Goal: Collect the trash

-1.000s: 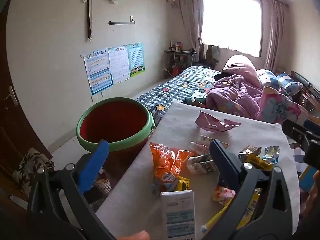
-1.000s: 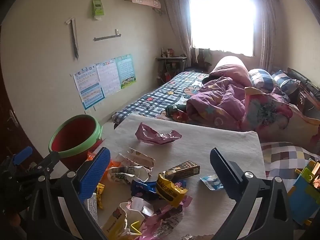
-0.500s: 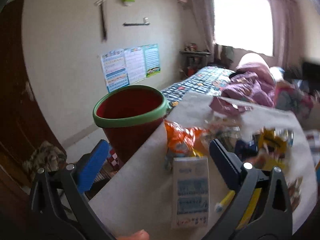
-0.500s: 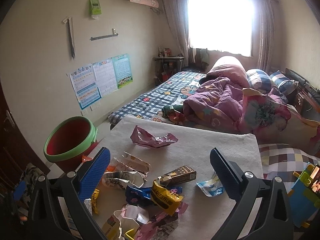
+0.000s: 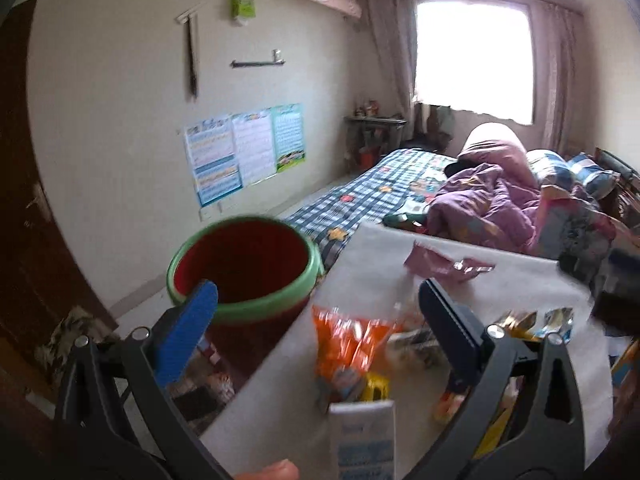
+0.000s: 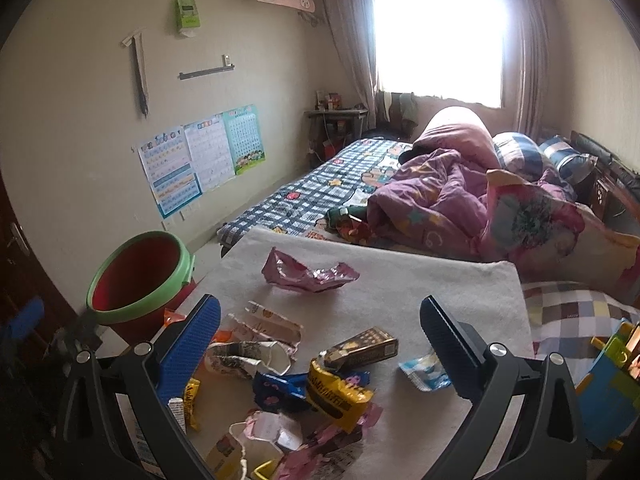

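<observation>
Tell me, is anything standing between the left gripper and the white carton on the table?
Nothing visible does. The white carton lies directly below the open left gripper, near the table edge, with the orange wrapper just beyond it.

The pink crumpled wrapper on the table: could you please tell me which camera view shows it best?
The right wrist view shows the pink crumpled wrapper best: sharp, unobstructed, lying alone on the table beyond the other trash. The left wrist view shows it too, but smaller and motion-blurred.
</observation>
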Available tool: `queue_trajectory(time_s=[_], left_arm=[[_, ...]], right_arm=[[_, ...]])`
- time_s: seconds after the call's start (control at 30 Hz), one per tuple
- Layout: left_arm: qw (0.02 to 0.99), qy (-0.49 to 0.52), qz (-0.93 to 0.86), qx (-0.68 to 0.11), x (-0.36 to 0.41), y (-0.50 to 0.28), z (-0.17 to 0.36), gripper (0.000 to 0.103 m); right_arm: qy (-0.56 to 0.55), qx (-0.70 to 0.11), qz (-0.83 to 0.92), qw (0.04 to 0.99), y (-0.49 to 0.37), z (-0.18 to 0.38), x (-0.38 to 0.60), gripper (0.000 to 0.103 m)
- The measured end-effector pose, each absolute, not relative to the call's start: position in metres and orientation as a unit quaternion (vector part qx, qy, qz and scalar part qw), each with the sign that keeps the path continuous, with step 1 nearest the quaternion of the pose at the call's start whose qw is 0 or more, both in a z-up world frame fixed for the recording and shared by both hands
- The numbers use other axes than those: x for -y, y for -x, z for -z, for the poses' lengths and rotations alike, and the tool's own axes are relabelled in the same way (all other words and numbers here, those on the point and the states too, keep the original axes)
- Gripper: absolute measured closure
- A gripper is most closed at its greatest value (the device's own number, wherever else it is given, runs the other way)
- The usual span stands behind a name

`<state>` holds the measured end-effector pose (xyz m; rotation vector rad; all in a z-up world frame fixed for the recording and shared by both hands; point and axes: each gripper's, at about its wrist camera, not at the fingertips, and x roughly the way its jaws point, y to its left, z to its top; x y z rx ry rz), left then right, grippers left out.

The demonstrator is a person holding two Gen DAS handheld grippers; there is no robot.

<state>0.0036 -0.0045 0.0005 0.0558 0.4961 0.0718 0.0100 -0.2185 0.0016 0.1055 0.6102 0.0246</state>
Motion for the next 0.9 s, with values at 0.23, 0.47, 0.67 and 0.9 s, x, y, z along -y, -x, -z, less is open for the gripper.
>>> queue_trajectory(time_s=[0.23, 0.47, 0.67, 0.9], left_arm=[[0.964, -0.049, 0.009, -0.261, -0.005, -0.016, -0.012, 0.004], [0.949, -0.008, 0.038, -0.312, -0.03, -0.021, 0.01, 0.004], [0.942, -0.015, 0.086, -0.324, -0.036, -0.023, 0.022, 0.004], [0.943, -0.026, 0.121, -0.31, -0.044, -0.024, 0.017, 0.004]], right_arm=[[-0.059, -0.291, 0.006, 0.955, 0.004, -0.004, 0.207, 0.007], [-0.058, -0.295, 0.053, 0.952, 0.014, -0.006, 0.191, 0.007], [-0.055, -0.306, 0.082, 0.947, 0.02, 0.0, 0.178, 0.007], [-0.054, -0.302, 0.096, 0.947, 0.026, 0.0, 0.162, 0.007]])
